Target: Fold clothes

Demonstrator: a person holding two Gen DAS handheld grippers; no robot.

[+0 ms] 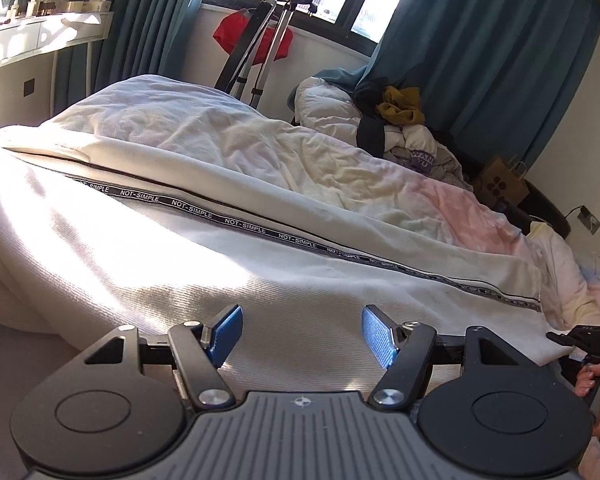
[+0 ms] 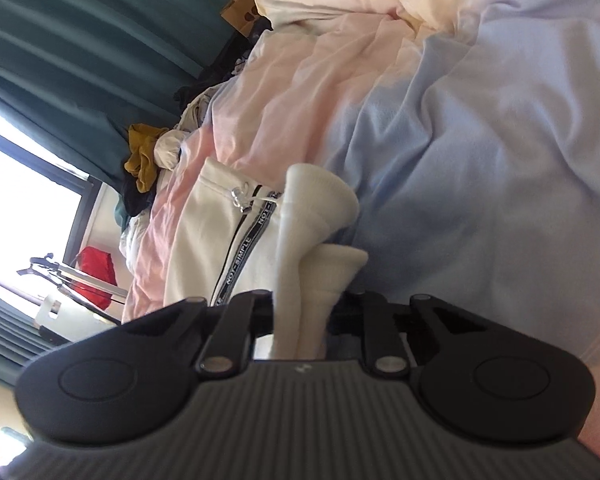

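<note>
Garment: I see the white trousers (image 1: 260, 264) spread on the bed (image 1: 340, 168), striped side seam running left to right.
Left hand-held gripper (image 1: 302, 334): mine hovers agape, empty, just above the fabric's near edge.
Right hand-held gripper (image 2: 300, 320): clamped on a bunched white fold (image 2: 312, 240).
Nearer: the left, I judge.

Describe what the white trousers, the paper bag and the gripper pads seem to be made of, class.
Trousers: likely cotton knit, matte; fine diagonal ribbing shows, with a woven printed tape down the side.
Bag: brown kraft paper, dull, stiff creases and twisted handles.
Left gripper pads: blue, probably rubber or textured plastic; a fine grid pattern catches the light.
</note>
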